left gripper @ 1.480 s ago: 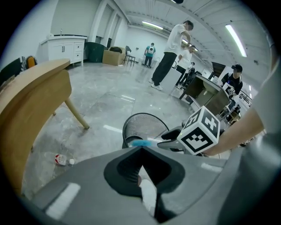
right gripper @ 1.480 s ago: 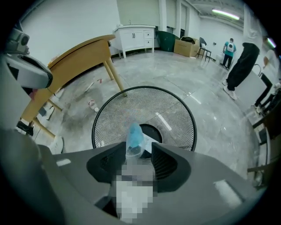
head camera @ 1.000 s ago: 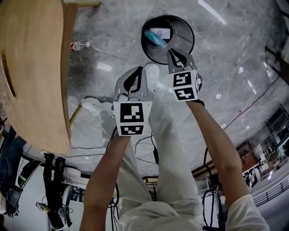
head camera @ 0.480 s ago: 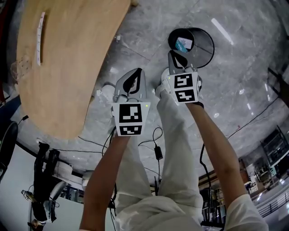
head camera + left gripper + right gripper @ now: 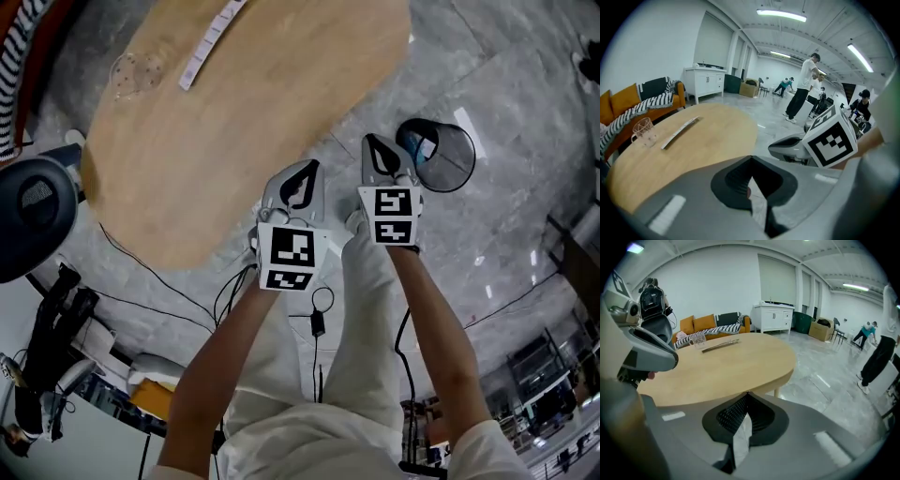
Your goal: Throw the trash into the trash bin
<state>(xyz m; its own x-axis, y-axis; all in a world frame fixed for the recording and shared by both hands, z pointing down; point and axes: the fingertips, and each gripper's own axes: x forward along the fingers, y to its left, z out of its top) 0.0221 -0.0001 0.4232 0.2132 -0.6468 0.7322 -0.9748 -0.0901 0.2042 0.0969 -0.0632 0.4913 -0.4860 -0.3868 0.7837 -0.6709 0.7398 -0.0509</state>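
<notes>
The black mesh trash bin [image 5: 457, 169] stands on the grey floor at the right, with blue and white trash [image 5: 424, 148] inside it. My right gripper [image 5: 375, 141] is shut and empty, just left of the bin and beside the table's edge. Shut and empty as well, my left gripper [image 5: 305, 165] hangs over the near edge of the round wooden table [image 5: 244, 112]. A clear plastic cup [image 5: 134, 71] and a white strip [image 5: 210, 41] lie at the table's far side. The left gripper view shows the cup [image 5: 643, 132] and strip [image 5: 679, 132] beyond the closed jaws.
A black office chair [image 5: 36, 204] stands at the left, and cables [image 5: 315, 309] trail on the floor by my legs. A sofa with orange cushions [image 5: 704, 323] and a white cabinet [image 5: 777, 317] line the far wall. Several people [image 5: 802, 89] stand in the background.
Both grippers have risen and swung away from the bin toward the wooden table. The right gripper hung over the bin's rim before; now it is beside the table's edge.
</notes>
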